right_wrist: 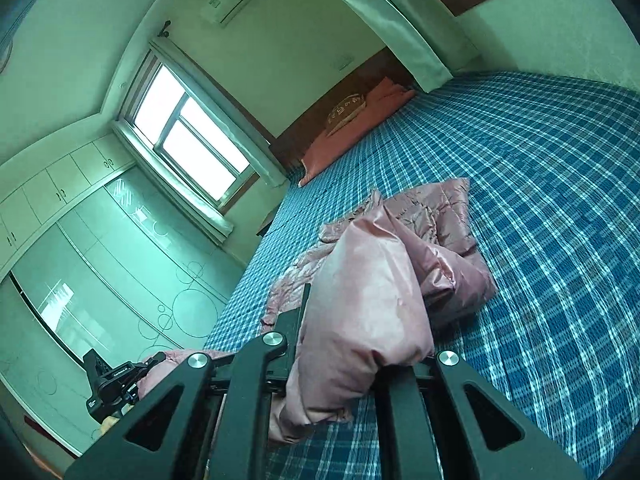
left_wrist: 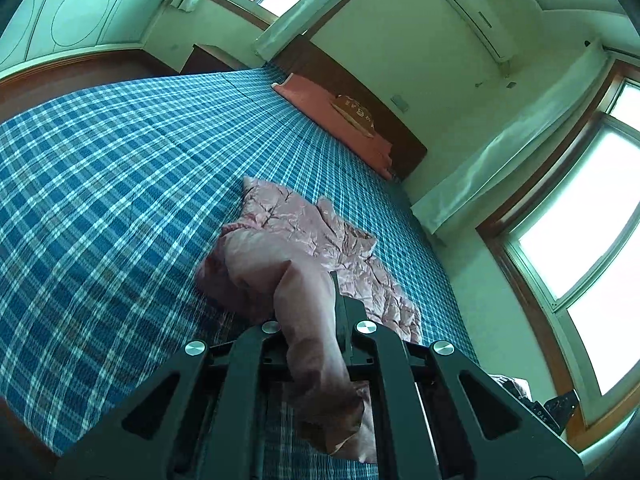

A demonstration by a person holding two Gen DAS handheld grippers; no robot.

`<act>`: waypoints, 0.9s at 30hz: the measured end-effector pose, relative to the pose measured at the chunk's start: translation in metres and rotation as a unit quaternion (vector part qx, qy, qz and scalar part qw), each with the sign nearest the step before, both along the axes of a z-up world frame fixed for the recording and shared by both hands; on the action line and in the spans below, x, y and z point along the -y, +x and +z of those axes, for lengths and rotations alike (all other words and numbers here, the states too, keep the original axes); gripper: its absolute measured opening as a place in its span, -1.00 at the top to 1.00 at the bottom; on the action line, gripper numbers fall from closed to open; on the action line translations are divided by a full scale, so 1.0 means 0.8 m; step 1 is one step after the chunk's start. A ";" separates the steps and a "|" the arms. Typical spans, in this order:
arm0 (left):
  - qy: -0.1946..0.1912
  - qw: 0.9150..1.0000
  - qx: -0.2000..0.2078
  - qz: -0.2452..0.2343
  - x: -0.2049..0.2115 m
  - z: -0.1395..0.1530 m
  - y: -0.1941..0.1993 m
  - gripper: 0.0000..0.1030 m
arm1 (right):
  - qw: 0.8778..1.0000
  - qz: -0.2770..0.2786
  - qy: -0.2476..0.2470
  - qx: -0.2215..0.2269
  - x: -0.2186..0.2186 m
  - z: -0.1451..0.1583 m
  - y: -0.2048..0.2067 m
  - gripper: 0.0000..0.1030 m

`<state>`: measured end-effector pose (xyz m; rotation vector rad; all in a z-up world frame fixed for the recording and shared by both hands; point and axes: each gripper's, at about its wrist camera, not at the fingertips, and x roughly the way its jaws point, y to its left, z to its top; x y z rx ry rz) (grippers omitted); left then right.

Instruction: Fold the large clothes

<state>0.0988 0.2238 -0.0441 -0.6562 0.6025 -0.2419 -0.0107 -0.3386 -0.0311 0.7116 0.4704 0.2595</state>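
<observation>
1. The left gripper (left_wrist: 320, 296) is shown at the lower centre of the left wrist view, closed on a bunched fold of the pink quilted jacket (left_wrist: 304, 232); one black finger (left_wrist: 340, 308) is seen against the cloth, the other is hidden behind it.
2. The right gripper (right_wrist: 340, 300) is shown at the lower centre of the right wrist view, likewise clamped on a puffed fold of the same jacket (right_wrist: 432, 216).
3. The rest of the jacket is seen draped ahead of both grippers onto the blue plaid bedspread (left_wrist: 120, 160), towards the middle of each frame, its far end directed at the orange pillow (left_wrist: 320, 112) by the headboard.
4. The long axis of the garment is judged to run away from the grippers, along the bed.
5. The other gripper is visible at the lower left of the right wrist view, so both holds appear to lie on the near edge, neither being clearly nearer the trailing cloth.
6. The coming move is judged to depend on carrying this near edge forward over the far part.
</observation>
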 end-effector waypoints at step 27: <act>0.191 0.975 -0.109 0.017 0.094 -0.122 0.499 0.81 | 0.985 -0.043 -0.032 -0.165 0.036 -0.109 0.477 0.74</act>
